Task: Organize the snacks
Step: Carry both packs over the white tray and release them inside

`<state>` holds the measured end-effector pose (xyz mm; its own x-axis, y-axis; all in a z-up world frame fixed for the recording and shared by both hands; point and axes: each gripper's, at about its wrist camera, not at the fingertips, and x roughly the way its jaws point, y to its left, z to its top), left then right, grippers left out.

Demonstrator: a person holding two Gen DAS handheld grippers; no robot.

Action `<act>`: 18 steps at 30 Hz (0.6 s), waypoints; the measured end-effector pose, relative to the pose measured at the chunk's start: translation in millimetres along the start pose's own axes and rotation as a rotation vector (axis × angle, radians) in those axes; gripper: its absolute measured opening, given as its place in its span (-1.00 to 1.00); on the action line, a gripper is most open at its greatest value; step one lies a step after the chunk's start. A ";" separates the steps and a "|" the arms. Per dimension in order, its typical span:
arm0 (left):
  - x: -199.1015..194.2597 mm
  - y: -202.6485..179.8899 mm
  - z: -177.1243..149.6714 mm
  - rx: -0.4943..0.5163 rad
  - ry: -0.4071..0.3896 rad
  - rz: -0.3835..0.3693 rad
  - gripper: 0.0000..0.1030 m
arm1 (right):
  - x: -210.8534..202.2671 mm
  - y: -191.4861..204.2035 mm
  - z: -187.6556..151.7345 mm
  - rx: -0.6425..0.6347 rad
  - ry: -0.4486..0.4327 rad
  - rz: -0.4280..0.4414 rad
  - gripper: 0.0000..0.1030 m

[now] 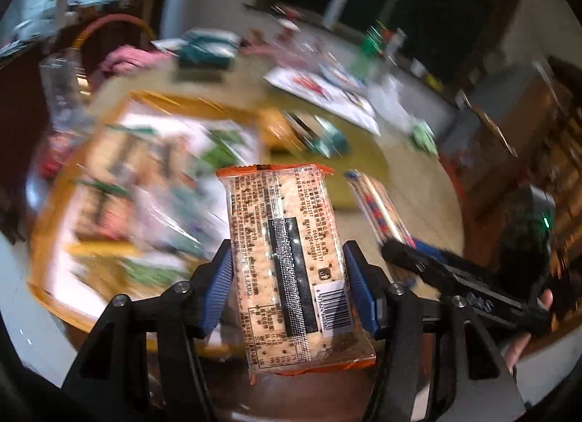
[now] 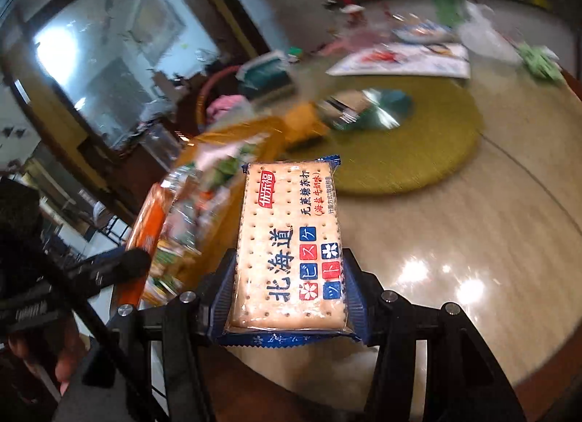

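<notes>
My left gripper (image 1: pixel 287 273) is shut on an orange-edged cracker packet (image 1: pixel 287 258), its printed back with a barcode facing the camera. My right gripper (image 2: pixel 289 287) is shut on a blue-edged cracker packet (image 2: pixel 291 240) with its front label up. An orange tray (image 1: pixel 91 251) holding several snack packs sits to the left of the left gripper, blurred; it also shows in the right wrist view (image 2: pixel 203 203). The right gripper (image 1: pixel 400 251) with its packet appears at the right in the left wrist view; the left gripper (image 2: pixel 142 262) with its orange packet appears at the left in the right wrist view.
A round glossy table (image 2: pixel 473 240) carries a yellow-green round mat (image 2: pixel 418 152) with a teal-and-silver packet (image 2: pixel 371 109) on it. Papers (image 2: pixel 407 58), a teal box (image 2: pixel 265 74) and bottles lie at the far side. A basket with pink cloth (image 1: pixel 120 58) stands beyond the tray.
</notes>
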<state>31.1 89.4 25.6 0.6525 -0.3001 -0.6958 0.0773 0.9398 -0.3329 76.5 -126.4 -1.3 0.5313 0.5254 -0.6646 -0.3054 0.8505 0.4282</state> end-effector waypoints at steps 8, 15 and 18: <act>-6.1 78.5 70.8 -0.088 -0.077 0.097 0.18 | 51.2 58.1 59.9 -0.070 0.058 0.056 0.05; 33.6 120.6 115.7 -0.108 0.008 0.081 0.18 | 105.4 83.9 94.3 -0.091 0.106 0.061 0.05; 47.3 130.3 124.4 -0.107 0.025 0.089 0.18 | 123.8 90.3 101.0 -0.101 0.122 0.047 0.05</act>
<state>165.7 218.0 28.5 0.6341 -0.2220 -0.7407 -0.0617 0.9403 -0.3346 194.5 13.0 16.9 0.4170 0.5583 -0.7172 -0.4086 0.8200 0.4008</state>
